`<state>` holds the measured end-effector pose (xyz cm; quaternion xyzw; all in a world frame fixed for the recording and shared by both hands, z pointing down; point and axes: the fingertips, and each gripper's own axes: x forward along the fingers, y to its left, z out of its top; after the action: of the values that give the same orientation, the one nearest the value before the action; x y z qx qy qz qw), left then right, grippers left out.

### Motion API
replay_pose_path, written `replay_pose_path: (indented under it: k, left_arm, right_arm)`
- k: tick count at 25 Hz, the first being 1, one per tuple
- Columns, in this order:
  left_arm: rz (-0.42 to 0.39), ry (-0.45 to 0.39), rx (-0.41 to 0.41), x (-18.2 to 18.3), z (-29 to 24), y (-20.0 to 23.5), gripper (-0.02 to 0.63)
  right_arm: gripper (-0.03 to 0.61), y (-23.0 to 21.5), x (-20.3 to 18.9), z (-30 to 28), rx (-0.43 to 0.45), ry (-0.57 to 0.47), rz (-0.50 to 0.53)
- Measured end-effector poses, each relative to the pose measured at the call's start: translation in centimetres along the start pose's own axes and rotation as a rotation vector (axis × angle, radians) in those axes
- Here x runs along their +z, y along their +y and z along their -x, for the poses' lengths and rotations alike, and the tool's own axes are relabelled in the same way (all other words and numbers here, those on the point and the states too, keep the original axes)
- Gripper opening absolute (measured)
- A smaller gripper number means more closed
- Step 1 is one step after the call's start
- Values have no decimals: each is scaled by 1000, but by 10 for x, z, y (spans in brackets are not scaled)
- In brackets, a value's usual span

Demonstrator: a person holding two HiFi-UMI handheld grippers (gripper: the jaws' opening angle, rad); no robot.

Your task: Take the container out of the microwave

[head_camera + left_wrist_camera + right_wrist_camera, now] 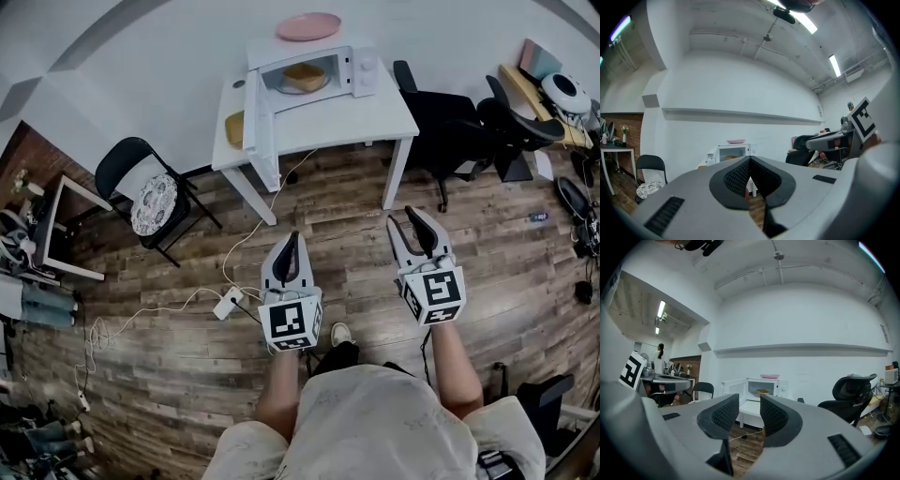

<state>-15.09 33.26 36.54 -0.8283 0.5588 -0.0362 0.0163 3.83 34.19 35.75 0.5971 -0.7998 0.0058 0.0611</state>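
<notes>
A white microwave [347, 67] stands on a white table [375, 112] across the room, its door [261, 117] swung open to the left. Inside sits a tan container [305, 77], also seen small in the right gripper view [762, 392]. A pink plate [308, 26] lies on top of the microwave. My left gripper [293, 240] is held over the wood floor, well short of the table, its jaws shut together with nothing in them [750, 161]. My right gripper [406, 219] is level beside it, open and empty [750, 405].
A black folding chair [155, 202] with a patterned cushion stands left of the table. Black office chairs [450, 122] crowd its right side. A power strip [228, 302] and white cable lie on the floor ahead. A yellow item [234, 127] rests on the table behind the door.
</notes>
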Motion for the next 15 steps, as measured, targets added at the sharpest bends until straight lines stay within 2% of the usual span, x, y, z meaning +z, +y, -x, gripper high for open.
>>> replay_pose_path:
  k: [9,15]
  left_arm:
    - [23,1,-37,-7,-60,56,6]
    - [32,-4,-51,-10,-88,76,7]
  right_arm:
    - [155,14,7,-76,-27,23,3]
    - [153,19,10,-106,-33,31,18]
